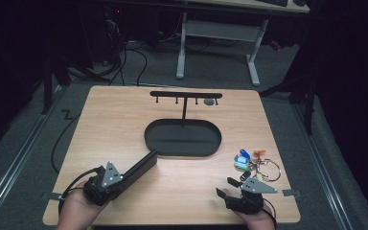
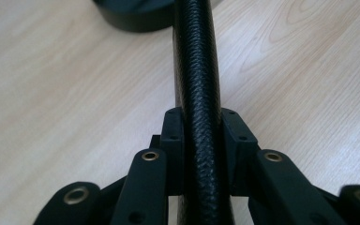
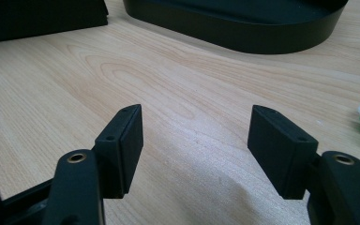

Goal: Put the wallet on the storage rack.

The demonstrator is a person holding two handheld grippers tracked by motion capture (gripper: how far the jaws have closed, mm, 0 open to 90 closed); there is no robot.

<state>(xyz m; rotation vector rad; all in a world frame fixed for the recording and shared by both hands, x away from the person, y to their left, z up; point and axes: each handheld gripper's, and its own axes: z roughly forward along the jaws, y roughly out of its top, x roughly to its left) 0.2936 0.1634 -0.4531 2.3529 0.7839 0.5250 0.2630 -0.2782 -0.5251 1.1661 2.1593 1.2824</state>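
Note:
My left gripper is at the table's front left, shut on a long black case with a leather-grain surface. The case reaches from the jaws toward the black oval tray, its far end by the tray's rim. In the left gripper view my left gripper has both pads pressed against the case, which stands on edge. My right gripper rests at the front right, open. In the right gripper view my right gripper has only bare wood between its jaws.
A T-shaped hook rack rises from the tray's back, with a small grey thing at its right end. A bunch of keys with coloured tags lies just beyond the right gripper. The tray's wall lies ahead of that gripper.

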